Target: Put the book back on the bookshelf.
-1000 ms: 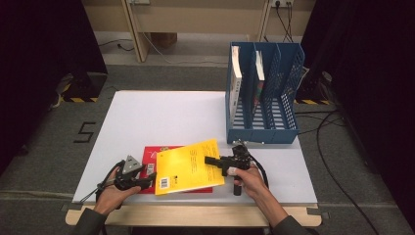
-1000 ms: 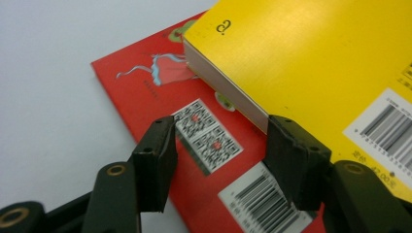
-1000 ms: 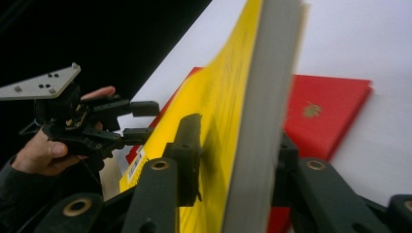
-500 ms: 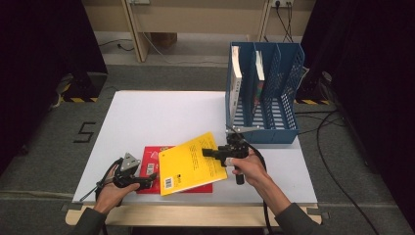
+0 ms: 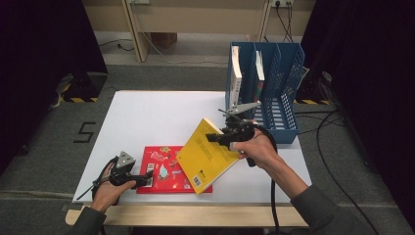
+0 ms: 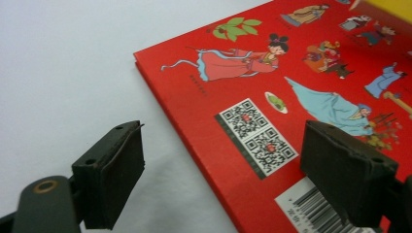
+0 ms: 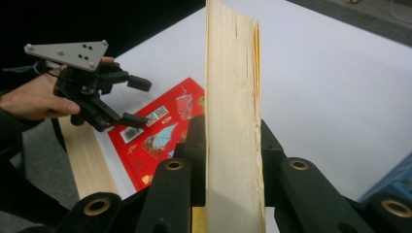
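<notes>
Yellow book (image 5: 209, 155) hangs tilted over the white table (image 5: 161, 115), its lower corner down by the red book (image 5: 164, 171), and the right gripper (image 5: 220, 137) clamps its upper edge, the jaws having just closed further onto the page block. Left gripper (image 5: 144, 180) sits at the red book's near left corner, jaws spread wide, one over the cover and one over the bare table, gripping nothing. Behind stands a blue file rack (image 5: 279, 78) holding upright books.

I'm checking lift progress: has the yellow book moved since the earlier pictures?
Yes. The yellow book, clamped in the right gripper, has tipped up off the red book and swung toward the blue file rack.
</notes>
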The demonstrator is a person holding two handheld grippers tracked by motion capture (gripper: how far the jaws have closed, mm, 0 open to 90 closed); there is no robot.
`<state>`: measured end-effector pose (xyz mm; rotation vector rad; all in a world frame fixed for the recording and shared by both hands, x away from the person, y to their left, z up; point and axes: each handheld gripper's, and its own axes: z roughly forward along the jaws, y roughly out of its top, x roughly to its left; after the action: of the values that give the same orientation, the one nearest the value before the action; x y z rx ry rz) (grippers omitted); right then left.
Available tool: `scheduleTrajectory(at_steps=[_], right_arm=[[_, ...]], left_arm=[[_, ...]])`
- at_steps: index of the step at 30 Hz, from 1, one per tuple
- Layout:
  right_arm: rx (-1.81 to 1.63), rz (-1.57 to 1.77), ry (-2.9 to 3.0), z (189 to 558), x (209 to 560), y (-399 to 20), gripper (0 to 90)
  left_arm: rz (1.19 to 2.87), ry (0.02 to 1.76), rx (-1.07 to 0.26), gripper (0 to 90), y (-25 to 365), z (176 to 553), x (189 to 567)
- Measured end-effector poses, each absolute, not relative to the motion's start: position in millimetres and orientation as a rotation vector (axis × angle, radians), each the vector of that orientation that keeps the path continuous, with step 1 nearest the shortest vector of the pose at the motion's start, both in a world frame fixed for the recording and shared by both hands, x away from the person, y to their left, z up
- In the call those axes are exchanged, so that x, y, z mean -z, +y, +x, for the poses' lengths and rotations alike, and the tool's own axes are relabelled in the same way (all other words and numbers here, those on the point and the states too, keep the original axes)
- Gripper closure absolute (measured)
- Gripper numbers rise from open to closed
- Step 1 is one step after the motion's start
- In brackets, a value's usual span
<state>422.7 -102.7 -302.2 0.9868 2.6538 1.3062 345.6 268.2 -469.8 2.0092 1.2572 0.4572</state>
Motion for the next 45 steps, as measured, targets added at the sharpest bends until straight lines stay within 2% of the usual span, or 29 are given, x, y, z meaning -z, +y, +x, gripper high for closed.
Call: scheduleTrajectory(at_steps=[16,27,41,45], right_arm=[[-1.038,0.948,2.615,426.8,259.7,-120.7,75.0],[-0.924,1.013,2.614,432.6,275.6,-142.6,74.7],[-0.897,1.083,2.630,435.3,277.1,-145.6,71.2],[-0.880,1.073,2.638,435.6,280.9,-142.5,72.9]], left_arm=[[1.946,1.356,-0.470,15.2,293.9,353.4,473.5],[1.937,1.441,-0.476,15.3,305.9,357.3,481.2],[1.960,1.417,-0.499,14.2,304.2,356.2,482.4],[1.962,1.415,-0.498,13.9,303.9,356.2,482.4]])
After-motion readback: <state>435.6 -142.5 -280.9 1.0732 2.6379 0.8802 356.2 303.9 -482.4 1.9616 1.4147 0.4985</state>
